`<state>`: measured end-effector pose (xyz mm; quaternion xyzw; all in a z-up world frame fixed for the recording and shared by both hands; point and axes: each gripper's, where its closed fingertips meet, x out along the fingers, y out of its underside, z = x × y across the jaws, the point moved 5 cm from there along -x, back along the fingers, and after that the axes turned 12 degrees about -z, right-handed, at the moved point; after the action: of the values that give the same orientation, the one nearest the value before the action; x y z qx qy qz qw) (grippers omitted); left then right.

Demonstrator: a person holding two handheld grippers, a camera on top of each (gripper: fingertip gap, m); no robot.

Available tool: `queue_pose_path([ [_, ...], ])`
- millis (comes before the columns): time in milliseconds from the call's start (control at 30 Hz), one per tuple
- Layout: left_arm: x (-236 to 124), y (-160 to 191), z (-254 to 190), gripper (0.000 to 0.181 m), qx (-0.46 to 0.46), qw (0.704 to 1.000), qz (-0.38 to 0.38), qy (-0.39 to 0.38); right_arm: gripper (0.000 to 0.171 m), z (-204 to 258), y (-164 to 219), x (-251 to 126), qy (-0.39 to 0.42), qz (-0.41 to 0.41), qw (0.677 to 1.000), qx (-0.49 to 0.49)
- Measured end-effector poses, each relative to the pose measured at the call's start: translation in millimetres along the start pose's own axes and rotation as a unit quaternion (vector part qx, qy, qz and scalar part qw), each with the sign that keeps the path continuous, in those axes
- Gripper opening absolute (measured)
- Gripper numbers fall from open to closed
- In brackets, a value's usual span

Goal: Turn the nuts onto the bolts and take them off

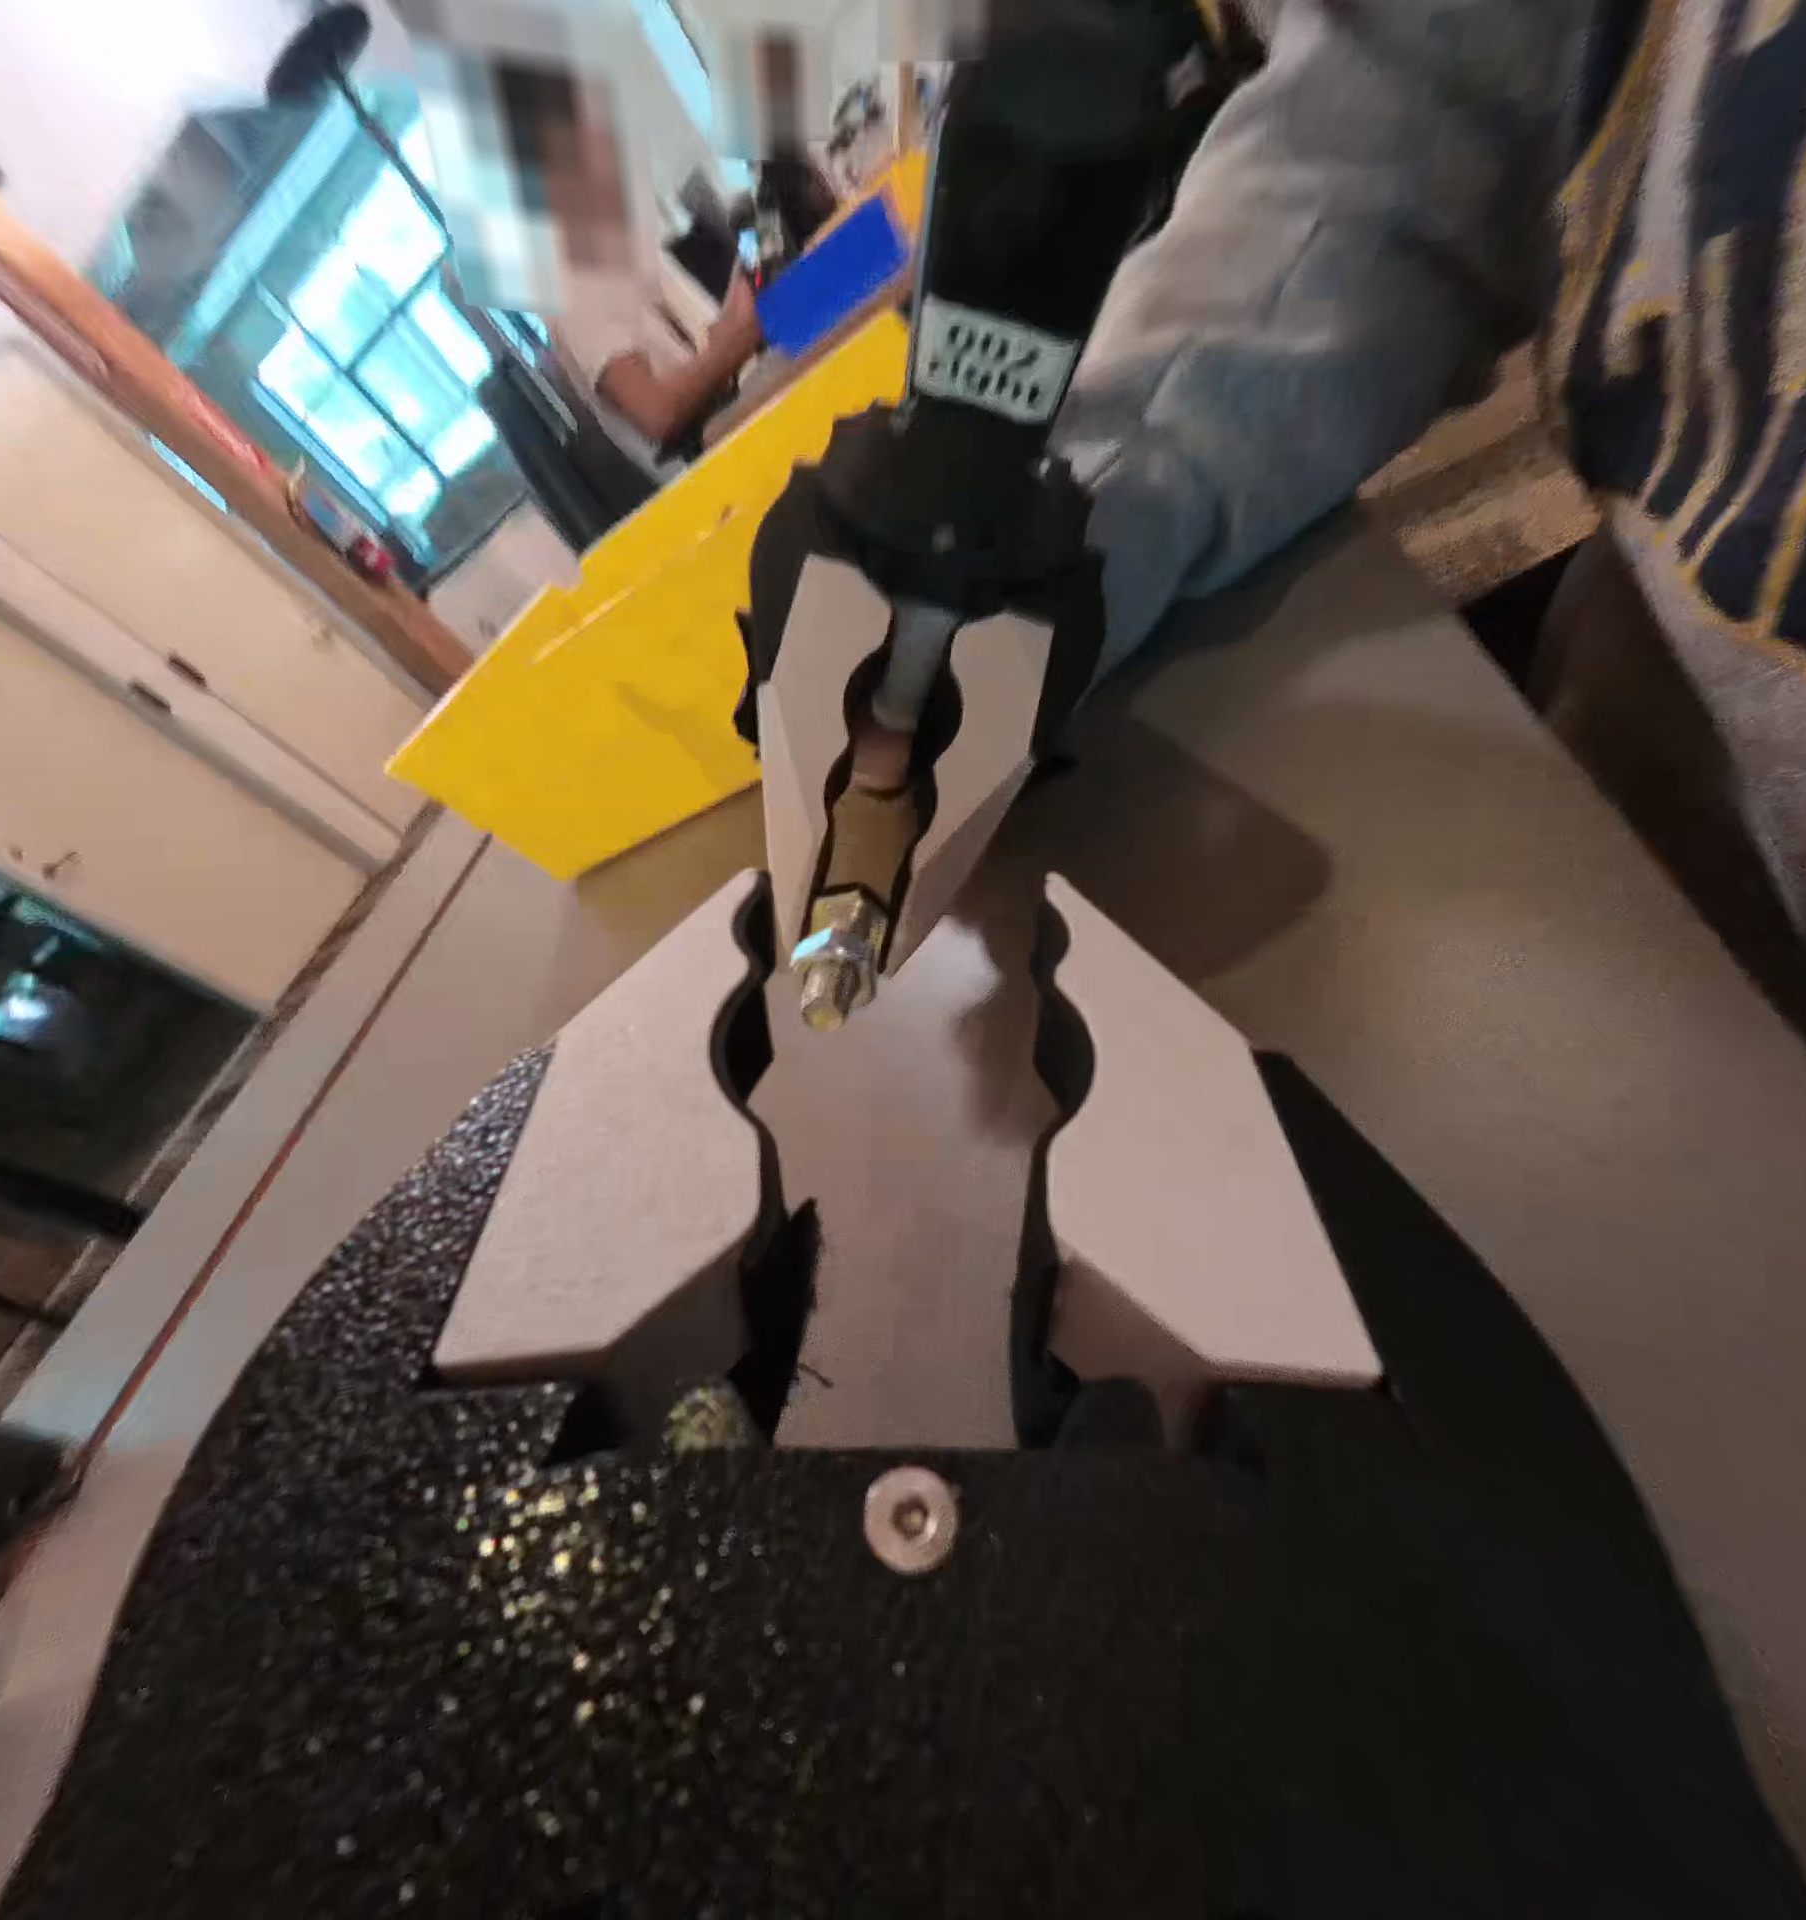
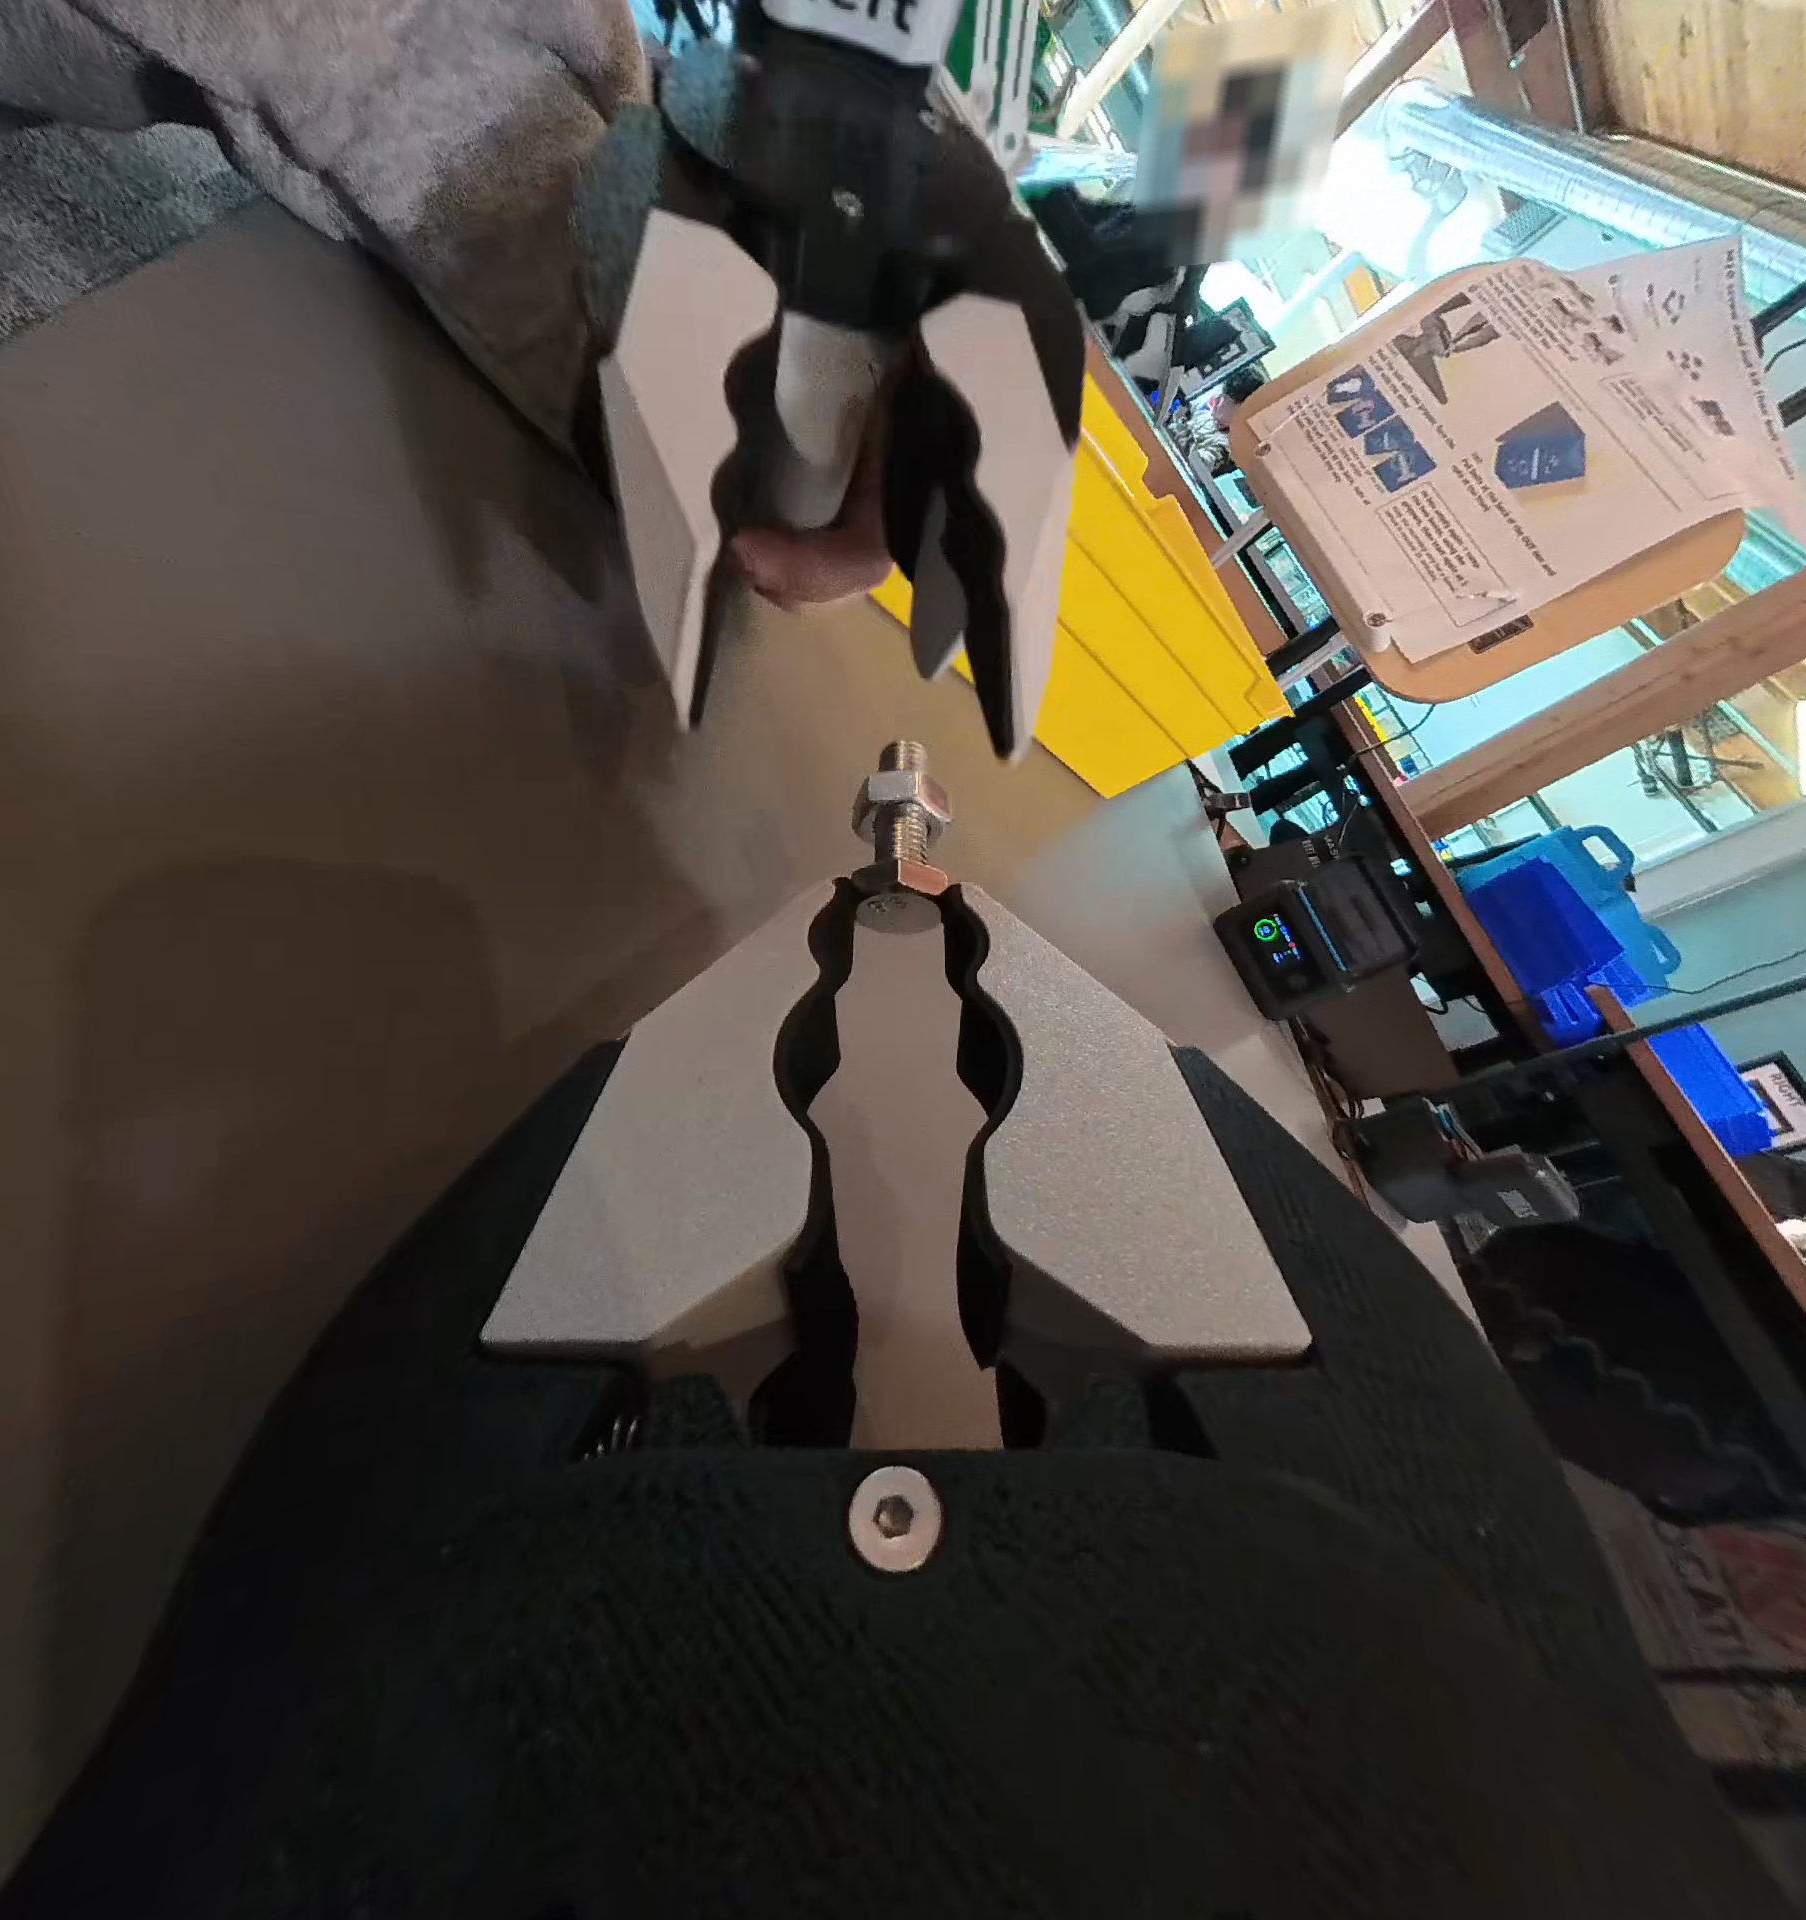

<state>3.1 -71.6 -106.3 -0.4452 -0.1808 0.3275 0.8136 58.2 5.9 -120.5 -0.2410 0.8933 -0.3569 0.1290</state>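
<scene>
- Silver metal bolt [image 2: 897,831] sticks out from the tips of the right claw [image 2: 896,902], which is shut tight on the bolt's flat head.
- One nut [image 2: 899,807] sits on the bolt's thread, near the free end.
- Left claw [image 2: 857,717] hangs just past the bolt's tip with its fingers spread apart, touching nothing.
- Its fingers look smeared in the right wrist view, so their edges are hard to make out.
- Below both claws lies the tan desk [image 2: 307,779].
- Behind stands a yellow bin [image 2: 1138,623], partly hidden by the left claw.
- Everything far back in the left wrist view is blurry.
</scene>
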Motion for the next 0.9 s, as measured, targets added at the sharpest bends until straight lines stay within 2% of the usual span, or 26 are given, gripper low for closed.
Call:
queue_pose_path([
  [100,5.0,7.2,-6.8,0.05,-0.041,0.998,0.023,0.035,0.016,-1.3,-1.1,-1.0,0.004,-0.003,1.0,0.0],
  [133,6.4,8.8,-4.8,0.047,-0.052,0.998,0.027,0.031,0.016,-1.3,-0.1,-1.3,0.004,0.002,1.0,-0.001],
  [200,6.1,11.5,3.3,0.028,-0.077,0.996,0.033,0.009,0.016,-0.1,0.2,-0.9,0.0,0.005,1.0,-0.007],
  [300,2.3,31.7,11.8,0.043,-0.11,0.988,0.111,-0.008,0.016,-1.4,-5.7,-0.3,0.004,-0.018,1.0,-0.001],
  [333,2.4,27.6,11.3,0.047,-0.109,0.99,0.095,-0.003,0.016,-1.9,-4.1,0.0,0.004,-0.012,1.0,0.003],
  [433,-1.8,1.4,9.4,0.045,-0.044,0.999,0.008,-0.01,0.016,-1.4,-3.0,0.4,-0.001,-0.01,1.0,0.003],
  [533,-2.1,-0.8,4.1,0.049,-0.053,0.999,0.003,0.007,0.016,-1.5,-4.1,0.4,-0.002,-0.013,1.0,0.006],
  [633,1.1,13.4,1.1,0.053,-0.081,0.995,0.053,0.027,0.016,-2.9,-9.3,-0.7,0.002,-0.023,1.0,0.014],
  [700,0.8,28.5,-2.7,0.046,-0.12,0.984,0.117,0.056,0.016,-5.0,-15.4,-3.0,0.009,-0.039,0.999,0.022],
  [800,2.2,11.4,0.0,0.047,-0.068,0.995,0.065,0.033,0.016,-5.4,-17.2,-4.8,0.002,-0.042,0.999,0.032],
  [900,-1.1,-8.1,3.5,0.05,-0.059,0.998,-0.004,0.018,0.016,-2.6,-18.8,-3.8,-0.019,-0.045,0.998,0.049],
])
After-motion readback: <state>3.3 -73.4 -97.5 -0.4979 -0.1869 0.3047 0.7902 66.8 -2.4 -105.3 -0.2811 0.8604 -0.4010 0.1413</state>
